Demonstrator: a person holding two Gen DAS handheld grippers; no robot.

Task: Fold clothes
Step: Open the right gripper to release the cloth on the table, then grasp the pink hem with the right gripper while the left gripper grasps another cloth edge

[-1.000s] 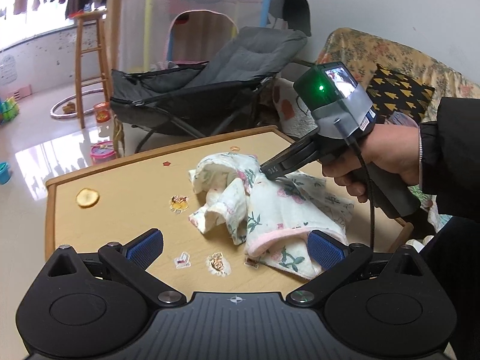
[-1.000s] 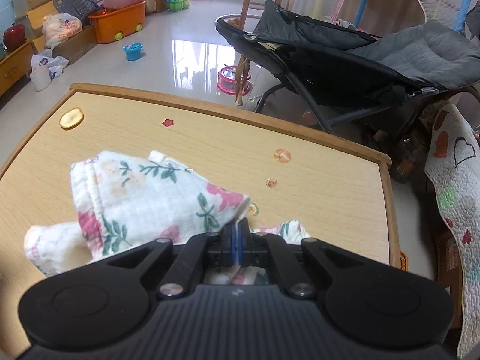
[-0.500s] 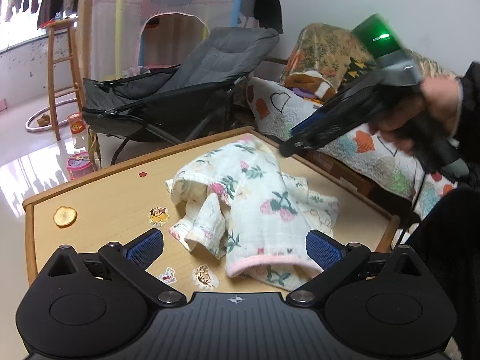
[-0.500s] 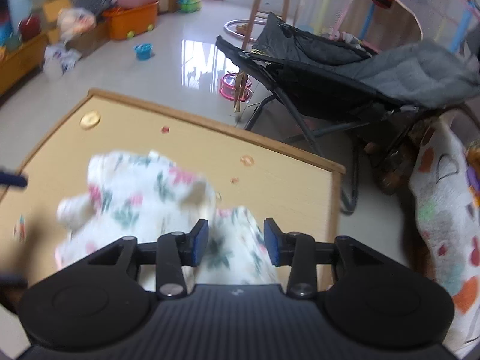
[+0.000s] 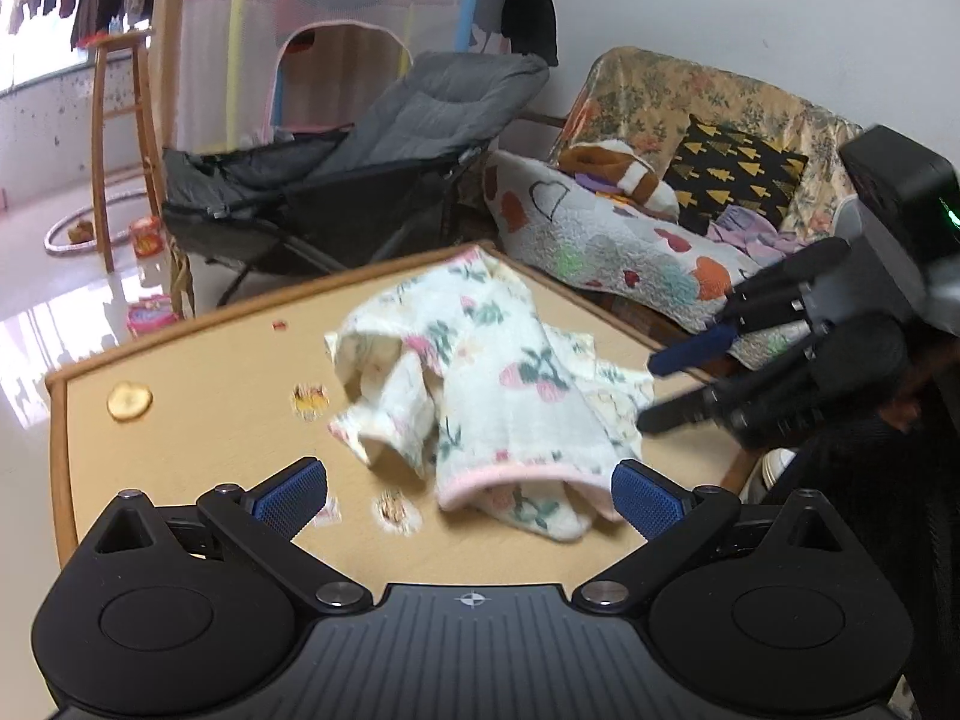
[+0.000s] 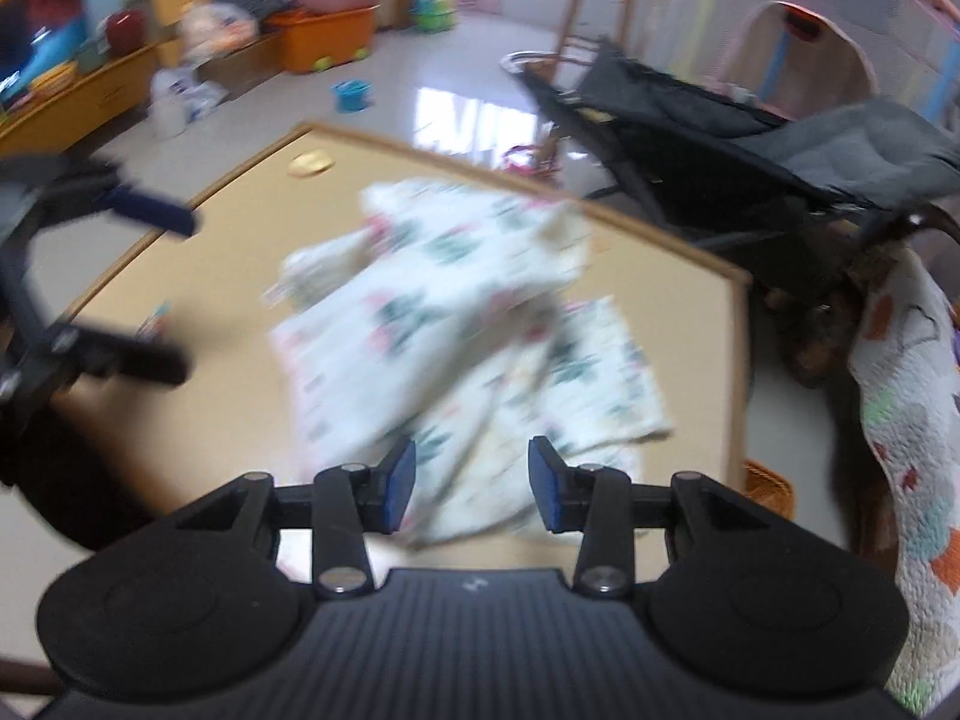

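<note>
Bench (image 5: 198, 372), wooden with a raised rim, carried the work. The floral garment (image 5: 480, 372) lay crumpled on the bench's middle-to-right part, one fold draped over another, its pink-trimmed hem nearest my left tongs (image 5: 468, 495). My left tongs stood wide apart, low over the near edge, blue pads either side of the hem but clear of the cloth, gripping nothing. My right tongs (image 5: 648, 390) hung off the garment's right edge, jaws partly parted, nothing between them; the right wrist view was blurred but showed the same gap (image 6: 471, 483) with the cloth lying beneath. Small stickers (image 5: 309, 399) dotted the bench top left of the garment.
</note>
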